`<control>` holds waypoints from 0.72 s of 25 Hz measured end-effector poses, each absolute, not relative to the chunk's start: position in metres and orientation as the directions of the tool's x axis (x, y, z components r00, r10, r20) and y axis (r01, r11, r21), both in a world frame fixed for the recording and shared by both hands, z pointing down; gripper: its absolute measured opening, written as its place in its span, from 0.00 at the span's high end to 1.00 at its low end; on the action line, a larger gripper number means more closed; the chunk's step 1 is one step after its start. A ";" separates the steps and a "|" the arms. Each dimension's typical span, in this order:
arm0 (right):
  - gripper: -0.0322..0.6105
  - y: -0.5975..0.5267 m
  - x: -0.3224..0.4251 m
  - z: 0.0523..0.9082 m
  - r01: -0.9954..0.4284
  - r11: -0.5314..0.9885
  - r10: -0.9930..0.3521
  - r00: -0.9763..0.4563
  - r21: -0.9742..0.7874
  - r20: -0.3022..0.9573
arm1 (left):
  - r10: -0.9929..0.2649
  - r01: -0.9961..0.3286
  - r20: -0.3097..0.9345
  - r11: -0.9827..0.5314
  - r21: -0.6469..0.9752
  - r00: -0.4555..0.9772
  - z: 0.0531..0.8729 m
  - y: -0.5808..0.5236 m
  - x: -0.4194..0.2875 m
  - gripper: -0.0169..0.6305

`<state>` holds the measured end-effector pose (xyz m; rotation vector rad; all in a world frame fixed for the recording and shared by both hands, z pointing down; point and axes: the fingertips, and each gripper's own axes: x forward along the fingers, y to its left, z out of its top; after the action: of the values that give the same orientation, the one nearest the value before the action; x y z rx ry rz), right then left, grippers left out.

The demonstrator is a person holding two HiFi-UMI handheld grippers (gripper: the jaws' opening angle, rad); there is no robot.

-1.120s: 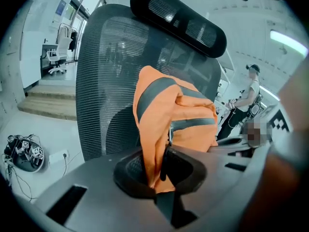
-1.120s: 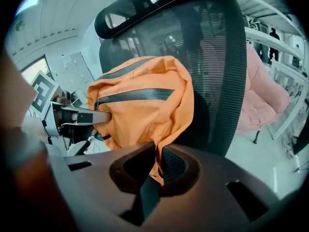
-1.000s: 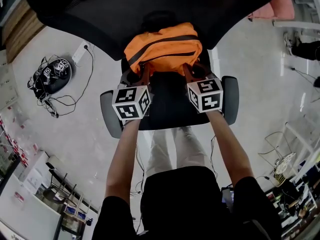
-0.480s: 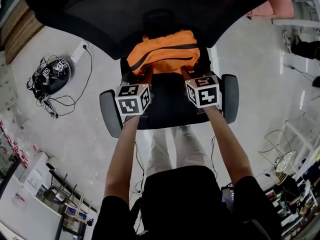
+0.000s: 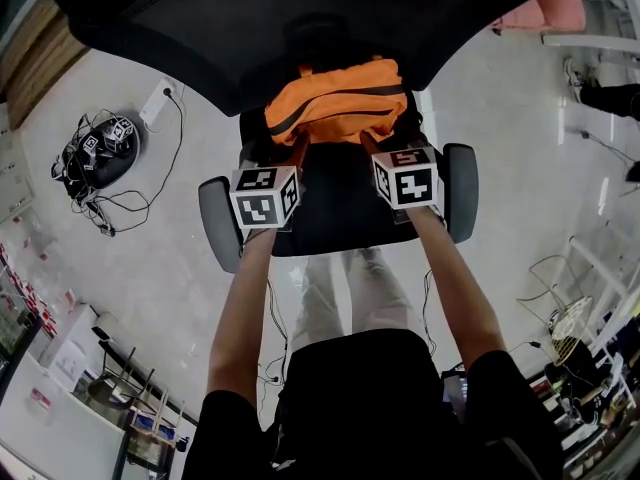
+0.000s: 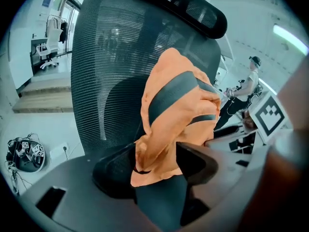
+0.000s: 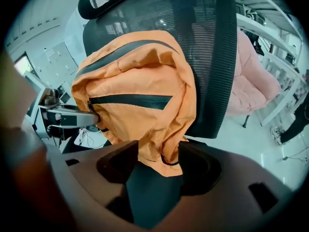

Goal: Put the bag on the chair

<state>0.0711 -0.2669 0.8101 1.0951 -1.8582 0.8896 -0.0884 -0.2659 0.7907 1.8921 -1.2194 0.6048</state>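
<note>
Fingers (image 6: 112,170) on the left gripper (image 6: 154,164) and right gripper (image 7: 159,166) are spread wide and have just been opening. A loose bit of orange fabric hangs between each pair, not pinched. On the chair (image 5: 335,206), the bag (image 5: 338,103) sits on the seat, slumped against the backrest.

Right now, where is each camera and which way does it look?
Head view: on the person's head, looking down at the orange bag on the chair; arms, legs, left gripper, right gripper show.
Left gripper view: on the left gripper, facing the chair back; its jaws, just opened, flank bag fabric.
Right gripper view: on the right gripper, same aim; jaws also just opened around fabric.
All share bag and chair.
</note>
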 end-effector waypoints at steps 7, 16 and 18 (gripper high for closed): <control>0.52 -0.267 0.073 0.807 -0.918 0.369 -0.381 -0.293 -0.146 0.877 | -0.528 -0.909 0.740 -0.230 0.348 0.417 0.791 -0.263 -0.093 0.57; 0.52 -0.268 0.074 0.779 -0.919 0.364 -0.420 -0.308 -0.153 0.854 | -0.548 -0.913 0.730 -0.233 0.336 0.408 0.768 -0.259 -0.097 0.57; 0.52 -0.266 0.075 0.771 -0.921 0.357 -0.427 -0.309 -0.155 0.850 | -0.553 -0.912 0.726 -0.234 0.336 0.410 0.761 -0.256 -0.097 0.57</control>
<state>0.0750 -0.2657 0.7714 1.1751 -1.8904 0.8590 -0.0974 -0.2557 0.7613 1.9131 -1.2492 0.6050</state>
